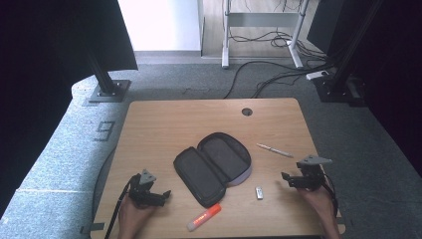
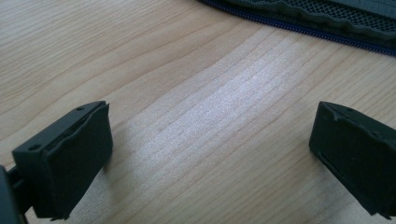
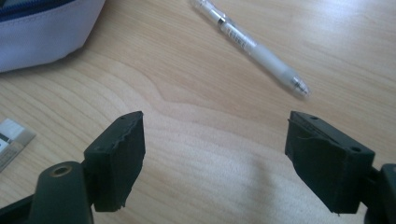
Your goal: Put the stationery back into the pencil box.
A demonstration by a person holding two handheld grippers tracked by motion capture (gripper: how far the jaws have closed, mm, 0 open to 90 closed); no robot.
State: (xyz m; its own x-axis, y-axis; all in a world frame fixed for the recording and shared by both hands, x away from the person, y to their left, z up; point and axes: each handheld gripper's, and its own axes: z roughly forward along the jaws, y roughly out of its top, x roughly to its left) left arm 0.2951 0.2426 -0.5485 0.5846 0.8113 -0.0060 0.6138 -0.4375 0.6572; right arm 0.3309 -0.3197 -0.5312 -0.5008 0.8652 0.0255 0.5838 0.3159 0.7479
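An open dark pencil case (image 1: pixel 213 167) lies unzipped in the middle of the wooden table (image 1: pixel 164 124); its zipper edge (image 2: pixel 299 21) and pale outer side (image 3: pixel 42 32) appear in the gripper views. A clear pen (image 1: pixel 274 150) (image 3: pixel 250 46) rests right of the case. A small white eraser-like block (image 1: pixel 259 192) (image 3: pixel 11 140) and an orange glue stick (image 1: pixel 204 217) lie near the front. My left gripper (image 1: pixel 161 195) (image 2: pixel 210 154) sits open at front left over bare wood. My right gripper (image 1: pixel 287 179) (image 3: pixel 215 154) is open at front right, the pen beyond its jaws, nothing between them.
A round cable hole (image 1: pixel 247 111) sits near the table's far edge. Beyond the table are grey carpet, black stand bases (image 1: pixel 107 89), loose cables (image 1: pixel 268 74) and a white desk frame (image 1: pixel 226 35).
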